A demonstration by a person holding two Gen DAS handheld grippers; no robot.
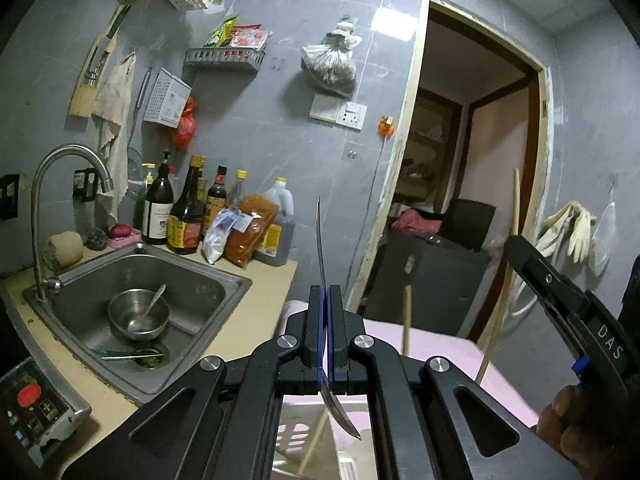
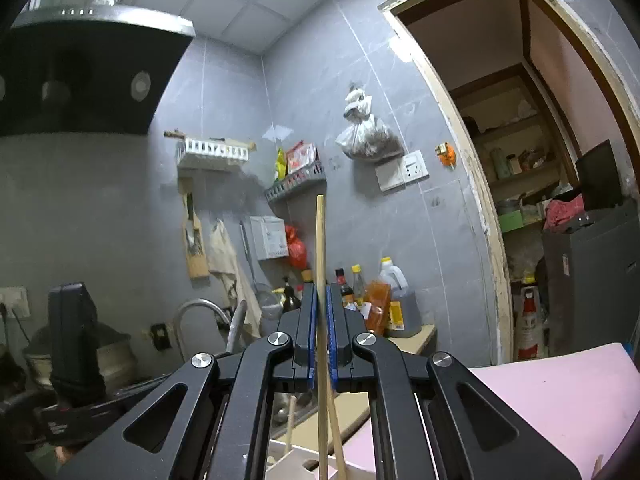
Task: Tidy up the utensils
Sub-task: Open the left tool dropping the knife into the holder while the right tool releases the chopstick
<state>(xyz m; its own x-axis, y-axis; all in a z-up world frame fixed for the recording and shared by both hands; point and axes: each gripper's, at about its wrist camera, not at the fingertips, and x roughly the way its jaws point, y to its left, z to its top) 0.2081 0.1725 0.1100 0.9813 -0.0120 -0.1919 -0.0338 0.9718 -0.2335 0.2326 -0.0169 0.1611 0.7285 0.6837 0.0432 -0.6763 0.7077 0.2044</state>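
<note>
Dim, bluish light is glaring off the wall tiles (image 1: 394, 20) while fisheye edges are bending and darkening.

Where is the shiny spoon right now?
In the left wrist view, the spoon stands upright, pinched in the left claw, right of the sink.

A thin shiny metal spoon (image 1: 320, 240) stands nearly upright, its handle up and its bowl down. Two long pale wooden chopsticks (image 2: 320, 272) also stand upright, close together, their lower ends spreading slightly apart.
</note>
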